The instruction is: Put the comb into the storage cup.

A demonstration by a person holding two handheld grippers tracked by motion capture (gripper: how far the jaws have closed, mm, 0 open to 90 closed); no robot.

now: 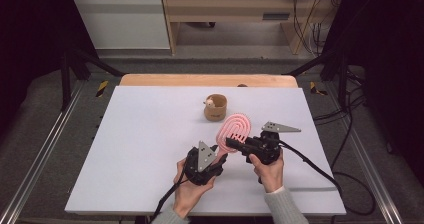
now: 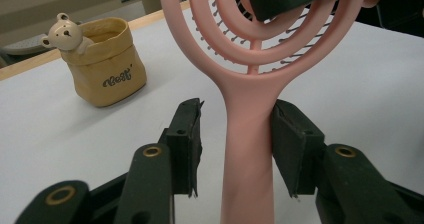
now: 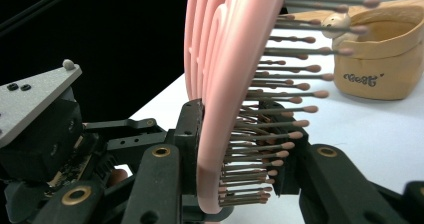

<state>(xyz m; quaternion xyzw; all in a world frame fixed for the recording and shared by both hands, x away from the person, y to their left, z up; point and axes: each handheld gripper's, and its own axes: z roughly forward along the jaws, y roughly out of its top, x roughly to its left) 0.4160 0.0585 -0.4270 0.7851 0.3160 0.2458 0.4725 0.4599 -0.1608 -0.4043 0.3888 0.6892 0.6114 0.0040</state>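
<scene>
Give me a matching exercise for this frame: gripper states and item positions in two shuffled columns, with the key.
Things:
1. left gripper
2. right gripper
3. pink hairbrush
4. tan fabric pot

States:
A. stands alone on the white table, bear figure at its rim
B. clamped on the brush head
C. jaws apart around the handle, one pad clear of it
D. lifted off the table between both grippers

Pairs: 1-C, 2-B, 3-D, 4-A

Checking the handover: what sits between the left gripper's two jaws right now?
The pink hairbrush's handle stands between the left gripper's jaws in the left gripper view, with a gap on the left side; the right gripper clamps the brush head.
</scene>
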